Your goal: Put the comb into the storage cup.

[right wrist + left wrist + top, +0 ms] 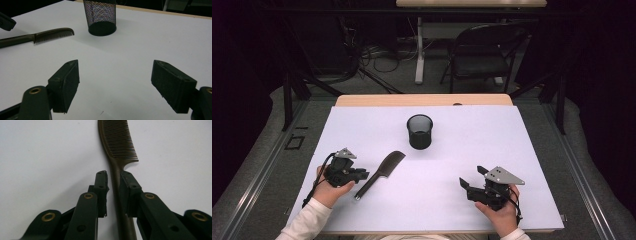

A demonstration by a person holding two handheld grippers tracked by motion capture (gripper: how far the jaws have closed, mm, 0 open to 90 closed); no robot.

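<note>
L gripper (362,174) sits at the near-left of the white table (512,150), jaws either side of the comb's handle. In the left gripper view the comb (117,157) runs straight up between the two pads, teeth end pointing away. There's a thin gap on the left pad side, and the right pad looks at or v. close to the handle; no clear squeeze, so I read it as released, pads not pressing, comb just lying between them. The comb lies flat on the table surface, not lifted, diagonal w/ the teeth end toward the mesh pen cup (419,131).

R gripper (472,187) is at the near-right w/ jaws spread wide, nothing between them; it's parked well apart from the comb and cup. The right gripper view looks across the table at the cup (101,17), upright, and the comb (53,34) off to the left.

Progress, my read: work looks like comb into the cup, judging by the layout. Cup is upright, well apart from the comb, and looks empty as far as can be seen through the mesh. So basically nothing is done yet: no firm grasp, no lift, no transfer. Left to do: clamp the handle, lift, carry over to the cup rim, tip the handle down, drop in. Early stage, approx. at the grasp step.
</note>
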